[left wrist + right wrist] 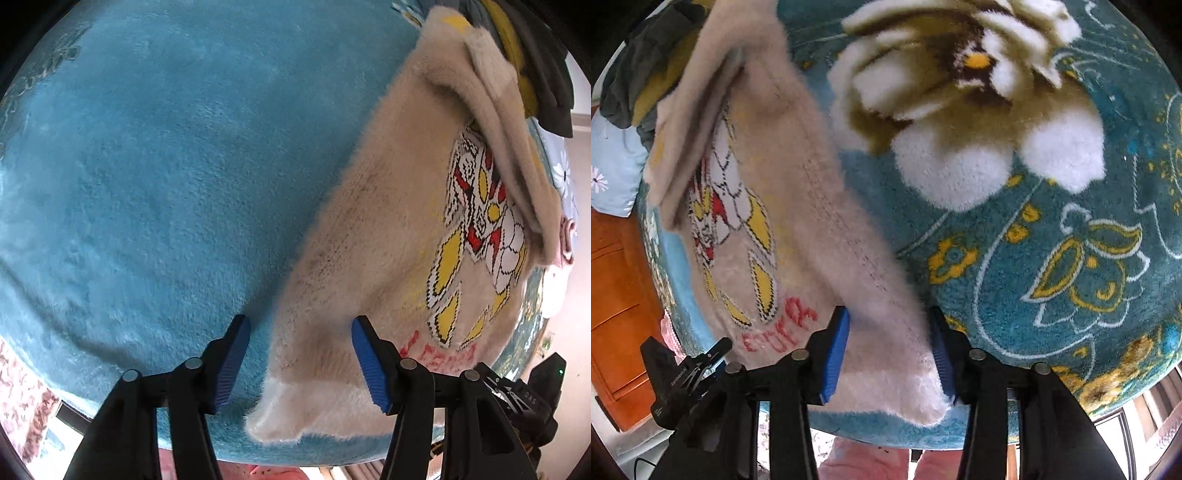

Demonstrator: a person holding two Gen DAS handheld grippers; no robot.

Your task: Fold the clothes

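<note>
A fluffy beige sweater (pixel 388 221) with a yellow, red and white cartoon print lies flat on a teal plush blanket (pixel 166 184); one sleeve (pixel 498 122) is folded over its chest. My left gripper (pixel 301 363) points down at the hem's left corner. Its right pad (pixel 365 365) rests on the hem, while its left pad sits on bare blanket, clear of the cloth. In the right wrist view, the sweater (pixel 812 221) runs down into my right gripper (pixel 886 354), whose blue pads flank the hem's right corner without visibly pinching it.
Dark and yellow clothes (pixel 535 74) are piled beyond the sweater's collar. The blanket (pixel 1034 258) carries a large flower pattern on the right. An orange wooden cabinet (pixel 617 295) and a light blue pillow (pixel 609 173) lie past the bed's edge.
</note>
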